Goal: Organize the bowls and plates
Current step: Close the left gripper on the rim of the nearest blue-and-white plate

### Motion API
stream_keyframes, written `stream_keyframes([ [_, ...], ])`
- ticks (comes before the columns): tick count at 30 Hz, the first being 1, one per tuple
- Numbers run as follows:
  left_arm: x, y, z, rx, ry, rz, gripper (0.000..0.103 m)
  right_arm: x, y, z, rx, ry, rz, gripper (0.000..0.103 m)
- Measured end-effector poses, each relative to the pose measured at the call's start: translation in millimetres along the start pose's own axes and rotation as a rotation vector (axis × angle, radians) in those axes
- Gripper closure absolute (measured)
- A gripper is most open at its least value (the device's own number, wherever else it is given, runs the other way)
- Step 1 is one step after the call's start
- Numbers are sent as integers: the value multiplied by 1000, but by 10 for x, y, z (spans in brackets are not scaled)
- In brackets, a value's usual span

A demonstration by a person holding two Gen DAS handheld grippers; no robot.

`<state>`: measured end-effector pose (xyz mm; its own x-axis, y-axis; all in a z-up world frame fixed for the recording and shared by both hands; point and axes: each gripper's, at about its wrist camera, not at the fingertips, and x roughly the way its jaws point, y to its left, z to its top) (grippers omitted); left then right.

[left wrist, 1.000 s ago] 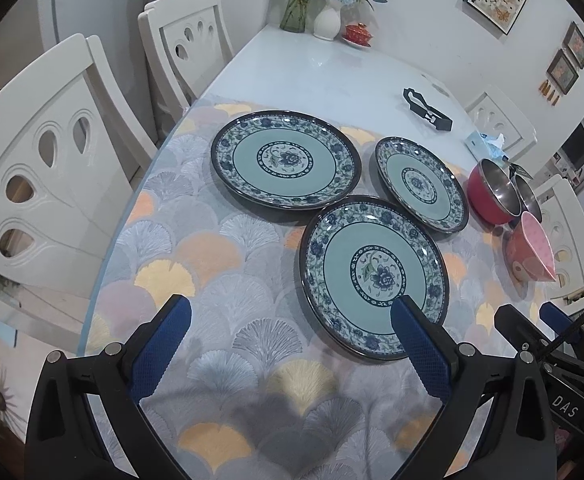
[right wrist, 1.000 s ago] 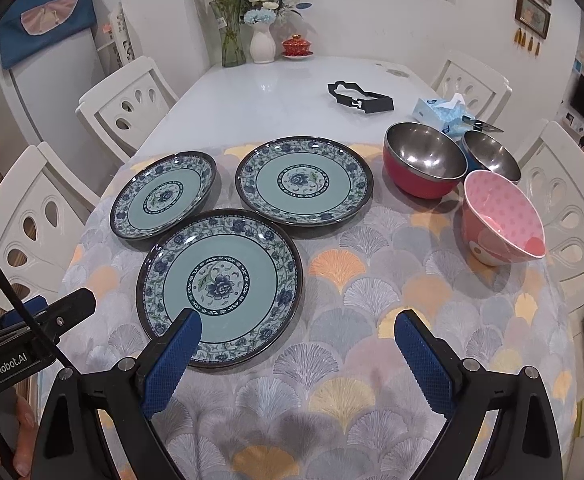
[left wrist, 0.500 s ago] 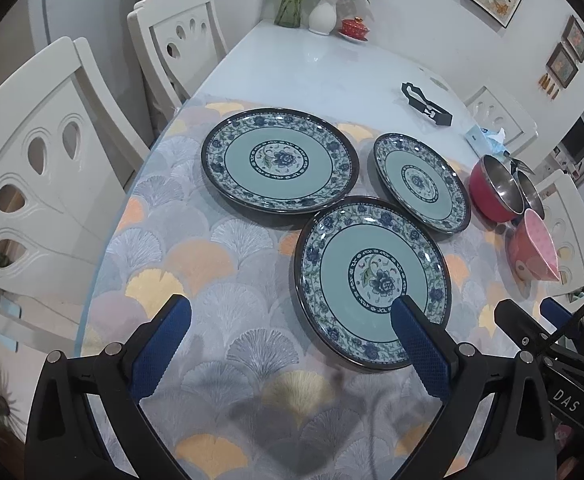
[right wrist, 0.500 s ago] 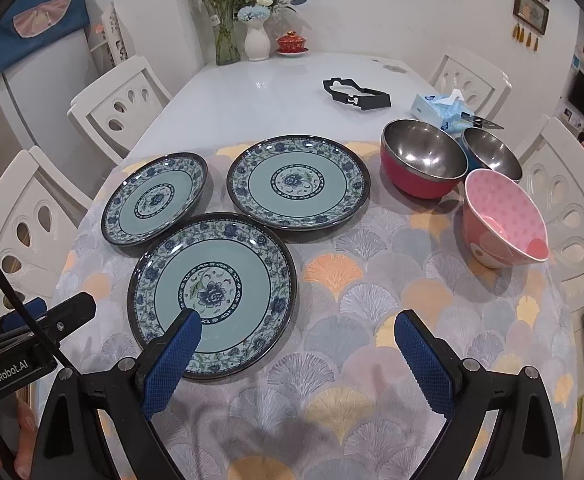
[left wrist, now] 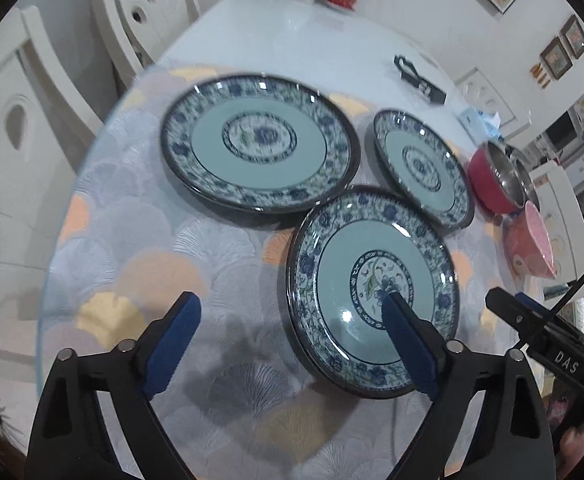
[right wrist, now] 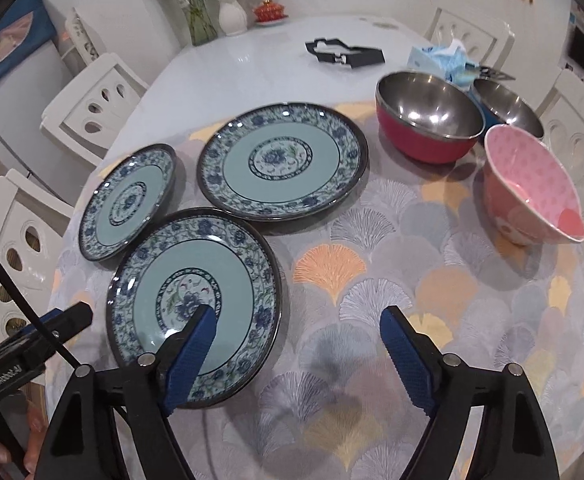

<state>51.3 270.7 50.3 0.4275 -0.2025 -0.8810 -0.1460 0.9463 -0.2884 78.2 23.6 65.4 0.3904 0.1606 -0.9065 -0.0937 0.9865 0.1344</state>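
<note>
left claw (left wrist: pixel 288 320): fingers apart, lower centre, above the tabletop (left wrist: pixel 140 248) | right claw (right wrist: pixel 298 330): fingers apart | three round blue-floral ceramic plates: nearest (right wrist: pixel 194 304) lower left, largest (right wrist: pixel 282 160) centre, smallest (right wrist: pixel 128 200) left | red steel-lined bowl (right wrist: pixel 428 120), pink dotted bowl (right wrist: pixel 532 188): upper right

Around the glossy glazed nearest plate (right wrist: pixel 196 300), the fan-patterned tablecloth (right wrist: pixel 372 280) looks matt and woven, the red bowl (right wrist: pixel 428 120) beyond shows a shiny metal inside, the pink bowl (right wrist: pixel 532 188) a smooth sheen, and the bare white tabletop (right wrist: pixel 252 68) gleams.
</note>
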Motion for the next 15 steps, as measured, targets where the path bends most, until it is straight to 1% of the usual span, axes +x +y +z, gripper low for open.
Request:
stream_keyframes([
  [2, 84, 19, 12, -9, 18, -5, 17, 97, -2, 29, 3, 26, 10, 29],
  [4, 156, 47, 26, -19, 31, -9, 21, 168, 6, 47, 0, 45, 15, 37],
  [6, 222, 75, 38, -31, 46, -16, 24, 250, 30, 58, -5, 62, 25, 39],
  [9, 282, 109, 51, -44, 60, -23, 28, 343, 55, 77, -13, 80, 37, 46],
  [12, 305, 122, 75, -47, 57, -30, 31, 420, 73, 92, -19, 92, 42, 51],
  [14, 323, 109, 95, -44, 57, -30, 34, 450, 79, 97, -21, 95, 44, 53],
  [15, 327, 103, 100, -41, 57, -32, 37, 466, 82, 101, -22, 97, 45, 55],
])
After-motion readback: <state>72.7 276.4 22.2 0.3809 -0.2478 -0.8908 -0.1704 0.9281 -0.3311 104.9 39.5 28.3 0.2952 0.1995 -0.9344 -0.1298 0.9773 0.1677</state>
